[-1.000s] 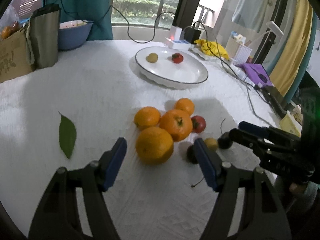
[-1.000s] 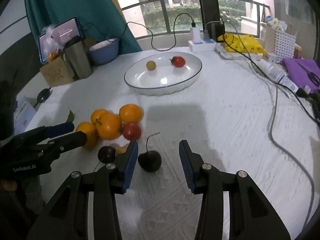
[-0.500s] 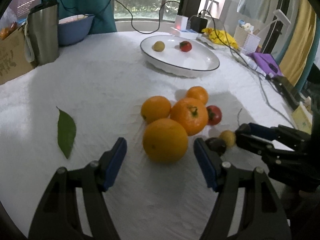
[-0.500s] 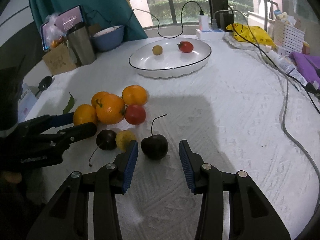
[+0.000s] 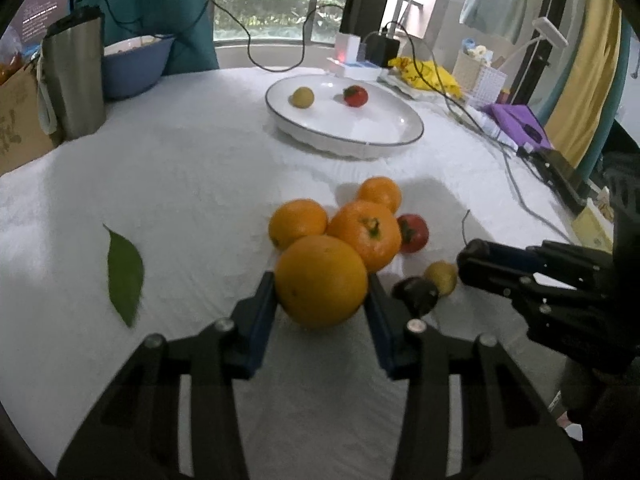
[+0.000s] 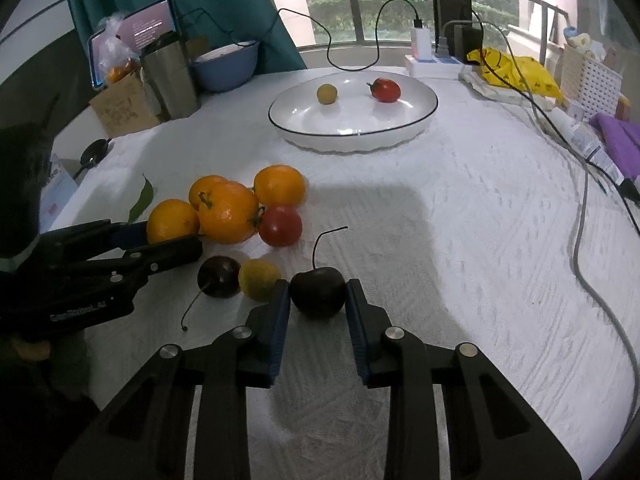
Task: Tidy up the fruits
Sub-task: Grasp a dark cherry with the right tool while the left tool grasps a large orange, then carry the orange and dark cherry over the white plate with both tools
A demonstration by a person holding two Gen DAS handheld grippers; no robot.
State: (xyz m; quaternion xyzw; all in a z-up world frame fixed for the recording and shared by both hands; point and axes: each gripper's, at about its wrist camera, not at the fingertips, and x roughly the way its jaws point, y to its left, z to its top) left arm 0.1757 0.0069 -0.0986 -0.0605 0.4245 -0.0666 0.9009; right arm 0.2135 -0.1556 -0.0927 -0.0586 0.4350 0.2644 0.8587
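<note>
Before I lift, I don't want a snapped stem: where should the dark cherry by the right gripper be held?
Grip the dark cherry across its round body, low and from the near side, as the right gripper sits now. Its stem curves upward, clear of the pads.

left gripper [image 5: 321,300]: black frame | blue pads | silver screws | right gripper [image 6: 318,304]: same

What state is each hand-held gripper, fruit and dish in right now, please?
Left hand-held gripper: shut on large orange.
Right hand-held gripper: shut on dark cherry.
White plate: upright, holding a yellow fruit and a red tomato.
Blue bowl: upright.
</note>
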